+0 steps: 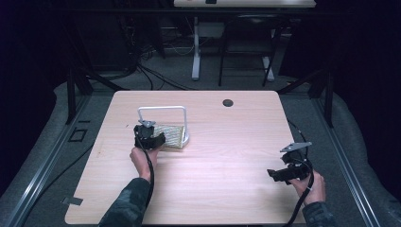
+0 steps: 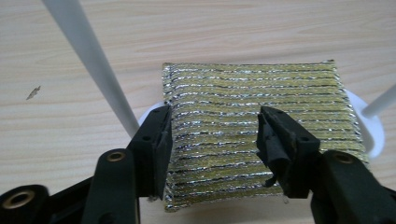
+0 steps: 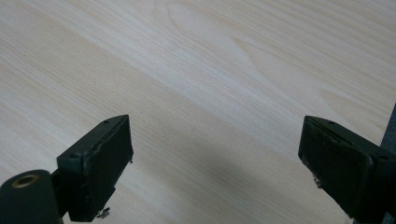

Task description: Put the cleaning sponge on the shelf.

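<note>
Left gripper (image 2: 212,140) over gold-silver striped scouring pad (image 2: 254,135), jaws parted with pads off it, pad lying on white rack (image 1: 163,109) base at 10 o'clock on table (image 1: 227,179); right gripper (image 3: 215,163) at 4 o'clock, jaws spread wide over bare wood.
</note>
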A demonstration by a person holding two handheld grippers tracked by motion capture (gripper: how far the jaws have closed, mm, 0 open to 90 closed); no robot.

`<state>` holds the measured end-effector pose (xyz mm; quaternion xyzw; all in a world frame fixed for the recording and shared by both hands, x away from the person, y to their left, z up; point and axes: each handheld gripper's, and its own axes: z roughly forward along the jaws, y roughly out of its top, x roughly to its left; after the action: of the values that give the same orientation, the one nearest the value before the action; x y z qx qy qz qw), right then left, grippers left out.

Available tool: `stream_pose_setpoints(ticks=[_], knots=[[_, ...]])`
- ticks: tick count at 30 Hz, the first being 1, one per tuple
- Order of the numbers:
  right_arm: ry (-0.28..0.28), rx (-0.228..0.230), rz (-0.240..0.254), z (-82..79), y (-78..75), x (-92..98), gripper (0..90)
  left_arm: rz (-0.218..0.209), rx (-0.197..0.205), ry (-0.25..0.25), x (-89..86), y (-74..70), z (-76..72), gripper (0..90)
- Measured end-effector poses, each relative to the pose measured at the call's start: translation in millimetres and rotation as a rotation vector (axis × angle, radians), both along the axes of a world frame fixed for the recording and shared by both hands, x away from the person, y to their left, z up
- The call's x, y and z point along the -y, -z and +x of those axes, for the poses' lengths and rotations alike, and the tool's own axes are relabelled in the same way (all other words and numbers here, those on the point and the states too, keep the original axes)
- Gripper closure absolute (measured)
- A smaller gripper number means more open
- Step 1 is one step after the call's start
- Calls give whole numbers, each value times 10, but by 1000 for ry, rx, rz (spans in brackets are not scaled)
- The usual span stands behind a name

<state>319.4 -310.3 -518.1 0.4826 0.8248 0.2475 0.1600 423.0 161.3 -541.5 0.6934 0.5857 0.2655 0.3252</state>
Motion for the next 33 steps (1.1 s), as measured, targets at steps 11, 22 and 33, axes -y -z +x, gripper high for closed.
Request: stream_pose_setpoints(ticks=[11, 22, 33], knots=[[5, 7, 3, -7, -7, 2, 93, -2, 5, 100, 22, -154, -98, 308], [3, 7, 4, -9, -18, -13, 93, 11, 7, 185, -164, -428, -323, 202], [1, 8, 6, -10, -15, -31, 96, 16, 7, 207, -419, -586, -578, 144]])
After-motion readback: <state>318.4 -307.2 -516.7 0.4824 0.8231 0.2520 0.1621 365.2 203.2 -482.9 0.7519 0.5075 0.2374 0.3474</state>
